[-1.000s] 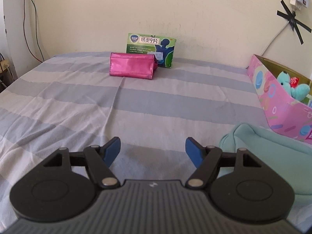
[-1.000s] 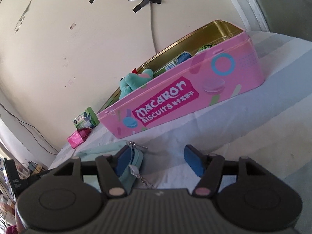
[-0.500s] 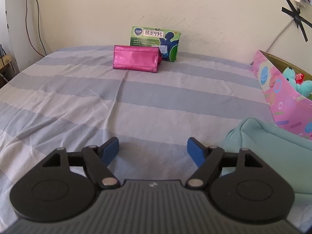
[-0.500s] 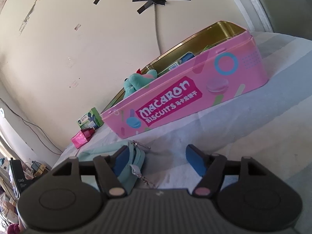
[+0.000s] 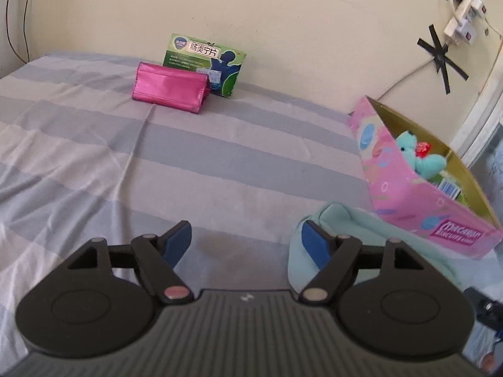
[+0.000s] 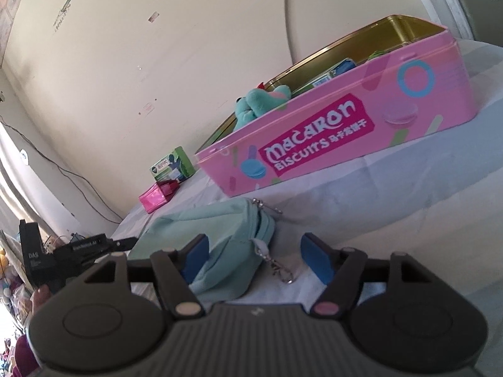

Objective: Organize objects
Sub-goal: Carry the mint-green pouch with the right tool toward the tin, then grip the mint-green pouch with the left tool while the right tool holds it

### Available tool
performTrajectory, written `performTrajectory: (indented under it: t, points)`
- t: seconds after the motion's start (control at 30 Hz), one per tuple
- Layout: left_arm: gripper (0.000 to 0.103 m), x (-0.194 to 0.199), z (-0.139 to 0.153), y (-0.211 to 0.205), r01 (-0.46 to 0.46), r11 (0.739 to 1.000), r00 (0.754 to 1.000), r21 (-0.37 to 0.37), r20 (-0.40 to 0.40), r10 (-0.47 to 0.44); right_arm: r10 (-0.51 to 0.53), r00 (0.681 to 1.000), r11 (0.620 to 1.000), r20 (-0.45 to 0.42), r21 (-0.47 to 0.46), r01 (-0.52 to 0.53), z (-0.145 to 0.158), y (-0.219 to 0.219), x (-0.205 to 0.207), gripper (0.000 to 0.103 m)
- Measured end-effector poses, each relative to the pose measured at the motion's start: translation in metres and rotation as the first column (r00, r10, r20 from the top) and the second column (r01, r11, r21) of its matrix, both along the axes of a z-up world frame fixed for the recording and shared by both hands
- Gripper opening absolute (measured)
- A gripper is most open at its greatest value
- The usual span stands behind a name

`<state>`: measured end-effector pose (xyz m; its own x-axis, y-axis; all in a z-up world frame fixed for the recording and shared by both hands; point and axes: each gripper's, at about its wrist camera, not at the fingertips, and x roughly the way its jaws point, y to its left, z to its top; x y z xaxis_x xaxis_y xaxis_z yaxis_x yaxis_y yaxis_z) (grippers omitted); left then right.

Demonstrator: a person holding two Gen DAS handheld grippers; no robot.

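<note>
The left gripper point(image 5: 246, 240) has its jaws open over the striped bedsheet point(image 5: 220, 157), nothing between them. The right gripper point(image 6: 254, 256) is open too; the mint pouch point(image 6: 226, 242) lies partly between its blue pads, perhaps touching the left one. Just beyond stands the pink tin point(image 6: 361, 125) with a teal plush toy point(image 6: 261, 102) inside. Far left, a magenta pouch point(image 5: 169, 88) leans on a green box point(image 5: 204, 59).

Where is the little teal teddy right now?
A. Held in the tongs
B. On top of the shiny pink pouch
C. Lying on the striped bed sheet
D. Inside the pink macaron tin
D: the teal teddy pokes up over the rim of the open pink macaron tin, beside some small boxes; both views show it there.
</note>
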<state>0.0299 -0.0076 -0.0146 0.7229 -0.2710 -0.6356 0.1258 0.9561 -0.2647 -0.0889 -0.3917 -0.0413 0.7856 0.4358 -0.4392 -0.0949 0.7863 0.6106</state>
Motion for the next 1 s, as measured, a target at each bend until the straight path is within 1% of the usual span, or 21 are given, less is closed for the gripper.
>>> performTrajectory:
  t: [0.07,0.17,0.2,0.3,0.43,0.5,0.53,0.57,0.6,0.63,0.67,0.7,0.77,0.83,0.87,0.93,1.0]
  points:
    - [0.078,0.0,0.0,0.0,0.008,1.0,1.0,-0.012,0.005,-0.008,0.012,1.0,1.0,0.0,-0.002,-0.012,0.0,0.001,-0.001,0.067]
    - [0.078,0.001,0.0,0.006,0.035,0.994,0.999,-0.103,-0.005,-0.036,0.022,1.0,1.0,-0.001,-0.001,-0.022,0.001,0.005,-0.001,0.067]
    - [0.078,0.001,0.003,0.007,0.035,0.993,0.999,-0.114,0.01,-0.035,0.021,1.0,1.0,0.0,-0.005,-0.021,0.001,0.006,-0.001,0.067]
    - [0.078,0.001,0.006,-0.001,0.066,0.994,0.997,-0.09,0.037,-0.063,0.016,1.0,1.0,0.002,-0.005,-0.016,0.001,0.007,-0.001,0.068]
    - [0.078,0.008,-0.001,-0.018,0.16,0.982,0.987,-0.103,0.0,-0.16,0.014,1.0,1.0,0.003,-0.014,-0.014,0.002,0.008,-0.003,0.067]
    - [0.078,0.013,-0.007,-0.028,0.214,0.971,0.976,-0.106,-0.021,-0.217,0.022,1.0,0.999,0.0,-0.024,-0.022,0.003,0.01,-0.002,0.068]
    - [0.078,0.014,-0.011,-0.033,0.238,0.966,0.97,-0.102,-0.033,-0.243,0.032,0.999,0.999,-0.003,-0.026,-0.032,0.003,0.012,-0.002,0.068]
    - [0.078,0.012,-0.014,-0.037,0.258,0.962,0.965,-0.085,-0.023,-0.261,0.049,0.999,0.999,-0.006,-0.022,-0.049,0.003,0.014,-0.002,0.063]
    - [0.078,0.009,-0.015,-0.044,0.28,0.959,0.96,-0.034,-0.002,-0.28,0.075,0.997,0.997,-0.012,-0.015,-0.075,0.003,0.017,-0.001,0.058]
    - [0.077,0.005,-0.016,-0.049,0.291,0.957,0.957,0.007,0.015,-0.291,0.08,0.997,0.997,-0.016,-0.019,-0.08,0.002,0.021,-0.001,0.056]
    - [0.075,0.002,-0.017,-0.053,0.306,0.952,0.952,0.031,0.026,-0.306,0.073,0.997,0.996,-0.014,-0.04,-0.073,0.003,0.025,-0.001,0.054]
    - [0.074,-0.001,-0.017,-0.056,0.302,0.952,0.952,0.053,0.032,-0.304,0.064,0.998,0.996,-0.012,-0.068,-0.065,0.005,0.029,-0.001,0.053]
    - [0.069,0.0,-0.014,-0.054,0.282,0.958,0.959,0.042,0.025,-0.283,0.044,0.999,0.994,0.001,-0.098,-0.044,0.011,0.032,-0.002,0.046]
    - [0.066,0.0,-0.006,-0.051,0.261,0.965,0.965,-0.005,0.028,-0.261,0.025,0.998,0.991,0.054,-0.136,-0.018,0.024,0.032,-0.006,0.045]
    - [0.066,-0.001,0.002,-0.052,0.26,0.965,0.965,-0.019,0.049,-0.259,0.024,0.995,0.987,0.098,-0.159,-0.008,0.033,0.032,-0.009,0.045]
    - [0.066,-0.001,0.022,-0.061,0.266,0.964,0.958,-0.025,0.114,-0.262,0.016,0.982,0.979,0.188,-0.204,0.023,0.055,0.028,-0.012,0.045]
    - [0.066,0.004,0.042,-0.073,0.276,0.961,0.948,-0.03,0.171,-0.267,-0.006,0.968,0.967,0.25,-0.247,0.07,0.075,0.018,-0.007,0.045]
